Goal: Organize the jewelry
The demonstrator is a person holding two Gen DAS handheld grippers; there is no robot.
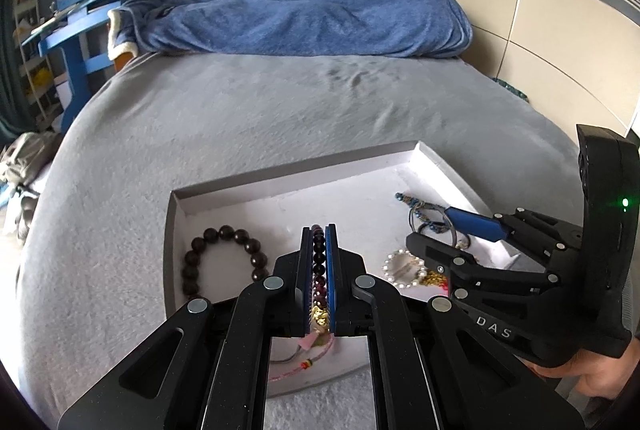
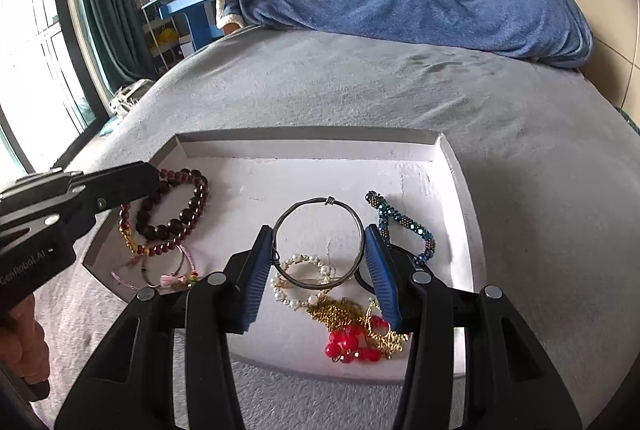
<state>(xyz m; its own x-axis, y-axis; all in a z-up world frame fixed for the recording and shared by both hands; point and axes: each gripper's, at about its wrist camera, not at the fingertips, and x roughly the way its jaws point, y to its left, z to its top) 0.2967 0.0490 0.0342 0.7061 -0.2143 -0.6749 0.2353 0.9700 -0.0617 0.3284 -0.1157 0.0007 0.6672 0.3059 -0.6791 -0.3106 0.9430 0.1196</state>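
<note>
A shallow white tray (image 2: 452, 165) sits on the near part of a grey-covered bed (image 2: 360, 85), holding the jewelry. The left gripper (image 1: 319, 230) has its fingers clamped narrowly on a garnet-red bead bracelet (image 1: 319, 258) at the tray's left side, just beside a larger dark bead bracelet (image 1: 224, 262). The right gripper (image 2: 318, 246) stands half open around a thin dark metal bangle (image 2: 318, 242), its blue pads touching the ring on either side (so it looks gripped). Near it lie a pearl bracelet (image 2: 304, 282), a gold chain (image 2: 340, 310), red beads (image 2: 352, 346) and a teal beaded bracelet (image 2: 404, 226) to the right
</note>
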